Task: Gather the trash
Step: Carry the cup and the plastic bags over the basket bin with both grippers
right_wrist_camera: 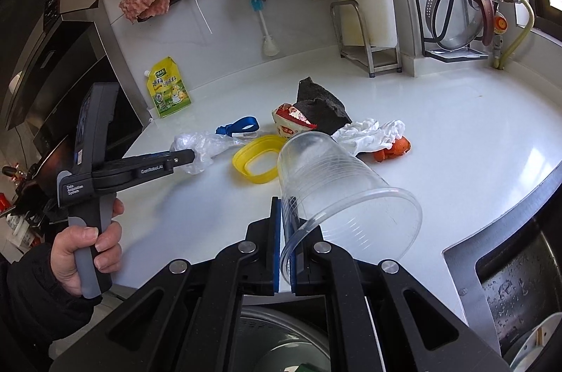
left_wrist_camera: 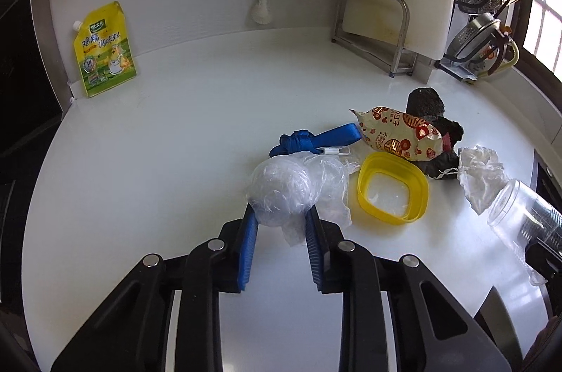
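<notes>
My left fingers (left_wrist_camera: pixel 281 214) are pinching the plastic wad (left_wrist_camera: pixel 281 193), frame centre; right fingers (right_wrist_camera: pixel 288 231) are gripping the cup (right_wrist_camera: pixel 337 189).

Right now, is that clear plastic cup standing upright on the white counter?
No: the clear plastic cup is tilted on its side, lifted off the white counter, its rim pinched in the right hand-held gripper.

The left hand-held gripper (left_wrist_camera: pixel 281 214) is pinching with jaws part-closed; the right hand-held gripper (right_wrist_camera: pixel 288 224) is clamping, jaws nearly together.
</notes>
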`<action>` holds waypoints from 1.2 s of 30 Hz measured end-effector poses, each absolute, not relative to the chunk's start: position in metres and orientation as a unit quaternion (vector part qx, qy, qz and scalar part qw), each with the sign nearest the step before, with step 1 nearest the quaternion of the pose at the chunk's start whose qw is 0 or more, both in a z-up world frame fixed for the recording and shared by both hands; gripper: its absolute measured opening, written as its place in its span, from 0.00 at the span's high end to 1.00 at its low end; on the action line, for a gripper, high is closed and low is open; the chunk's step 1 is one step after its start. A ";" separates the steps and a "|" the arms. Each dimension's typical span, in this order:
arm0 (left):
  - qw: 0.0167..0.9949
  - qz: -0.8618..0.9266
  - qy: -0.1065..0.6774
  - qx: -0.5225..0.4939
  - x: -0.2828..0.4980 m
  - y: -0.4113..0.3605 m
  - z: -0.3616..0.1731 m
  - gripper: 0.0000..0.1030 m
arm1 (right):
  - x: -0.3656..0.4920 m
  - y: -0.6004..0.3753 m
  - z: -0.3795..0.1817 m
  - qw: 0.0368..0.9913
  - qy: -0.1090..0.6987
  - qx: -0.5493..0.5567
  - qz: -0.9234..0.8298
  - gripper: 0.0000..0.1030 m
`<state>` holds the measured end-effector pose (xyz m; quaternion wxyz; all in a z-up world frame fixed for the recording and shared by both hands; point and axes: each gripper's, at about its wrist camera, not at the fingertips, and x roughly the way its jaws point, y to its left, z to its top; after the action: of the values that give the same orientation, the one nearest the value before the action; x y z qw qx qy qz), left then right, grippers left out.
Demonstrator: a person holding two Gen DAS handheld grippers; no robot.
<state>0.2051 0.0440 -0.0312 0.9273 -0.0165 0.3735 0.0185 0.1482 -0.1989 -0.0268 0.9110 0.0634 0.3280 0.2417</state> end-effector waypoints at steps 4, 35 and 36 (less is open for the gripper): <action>0.937 0.016 0.349 -0.012 0.179 0.051 -0.013 0.75 | 0.134 -0.194 -0.028 0.909 0.332 0.070 0.242 0.96; 0.939 -0.057 0.338 0.028 0.012 0.023 -0.016 0.75 | -0.012 -0.179 -0.041 0.919 0.340 0.116 0.165 0.96; 0.939 -0.059 0.339 0.032 0.009 0.022 -0.018 0.75 | -0.015 -0.178 -0.042 0.919 0.342 0.115 0.161 0.96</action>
<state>0.0087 0.0215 -0.0183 0.9385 0.0316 0.3388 -0.0585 -0.0152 -0.1779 -0.0419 0.9186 0.1150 0.3418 0.1615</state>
